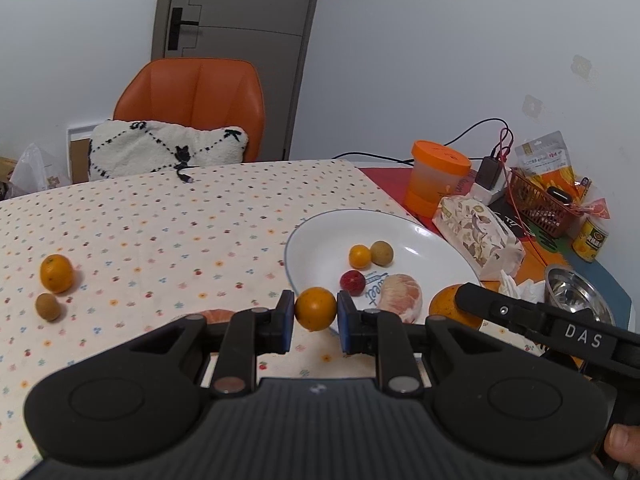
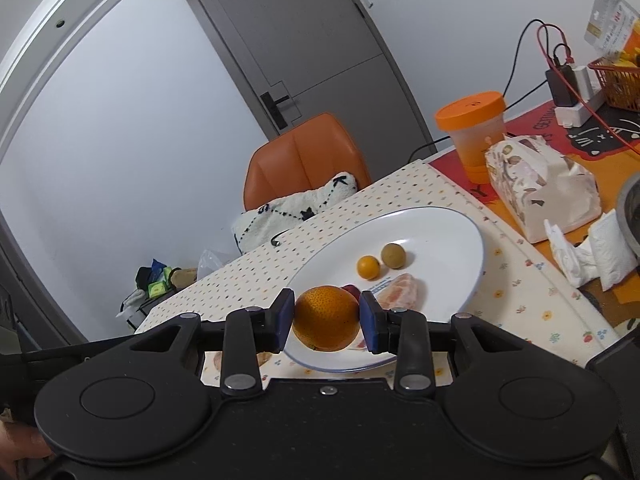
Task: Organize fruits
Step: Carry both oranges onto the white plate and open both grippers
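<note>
My left gripper (image 1: 316, 310) is shut on a small orange (image 1: 316, 308), held just above the near left rim of the white plate (image 1: 424, 240). My right gripper (image 2: 326, 318) is shut on a larger orange (image 2: 326, 317) over the plate's near edge (image 2: 448, 220). On the plate lie a tiny orange fruit (image 1: 359, 256), a brown longan (image 1: 381, 253), a red lychee (image 1: 352, 283) and a peeled citrus piece (image 1: 401, 297). On the cloth at the left sit another orange (image 1: 56, 273) and a brown longan (image 1: 48, 306). The right gripper's orange also shows in the left wrist view (image 1: 444, 302).
An orange-lidded jar (image 1: 436, 178), a tissue pack (image 1: 476, 232), a red basket (image 1: 538, 204), a can (image 1: 590, 239), a steel bowl (image 1: 578, 292) and crumpled tissues (image 2: 584, 252) crowd the right. An orange chair (image 1: 196, 100) with a cushion stands beyond the table.
</note>
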{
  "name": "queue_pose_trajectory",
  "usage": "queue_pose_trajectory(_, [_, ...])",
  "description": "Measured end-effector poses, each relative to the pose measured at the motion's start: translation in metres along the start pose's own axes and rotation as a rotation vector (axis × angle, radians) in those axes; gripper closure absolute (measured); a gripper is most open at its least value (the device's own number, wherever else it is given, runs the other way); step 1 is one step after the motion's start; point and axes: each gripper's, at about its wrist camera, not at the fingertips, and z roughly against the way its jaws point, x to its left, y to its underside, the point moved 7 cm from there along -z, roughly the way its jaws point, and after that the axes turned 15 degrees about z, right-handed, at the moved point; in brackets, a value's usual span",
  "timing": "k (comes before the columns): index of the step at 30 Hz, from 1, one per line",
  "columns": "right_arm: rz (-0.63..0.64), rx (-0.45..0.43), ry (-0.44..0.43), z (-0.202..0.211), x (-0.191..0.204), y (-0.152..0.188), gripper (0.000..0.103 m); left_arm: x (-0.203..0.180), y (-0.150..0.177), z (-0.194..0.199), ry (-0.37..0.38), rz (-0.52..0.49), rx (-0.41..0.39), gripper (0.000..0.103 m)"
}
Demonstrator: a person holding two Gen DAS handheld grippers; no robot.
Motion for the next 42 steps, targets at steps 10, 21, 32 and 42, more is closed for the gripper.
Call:
queue_pose_trajectory(10, [-0.027, 0.022, 0.035, -0.010, -0.021, 0.005, 0.069, -0.012, 0.001, -0.032, 0.025, 0.005, 0.049, 0.083])
queue_pose_trajectory(21, [-0.009, 0.025, 0.063, -0.021, -0.025, 0.002, 0.069, -0.004, 0.003, -0.034, -0.007, 0.016, 0.050, 0.062])
queue_pose_trajectory(32, [-0.013, -0.028, 0.088, -0.017, -0.024, -0.003, 0.043, 0.010, -0.003, -0.016, -0.055, 0.013, -0.009, 0.018])
queue_pose_trajectory(42, [0.001, 0.007, 0.060, -0.015, -0.008, 0.007, 0.034, 0.042, -0.003, 0.002, -0.089, 0.050, -0.018, 0.016])
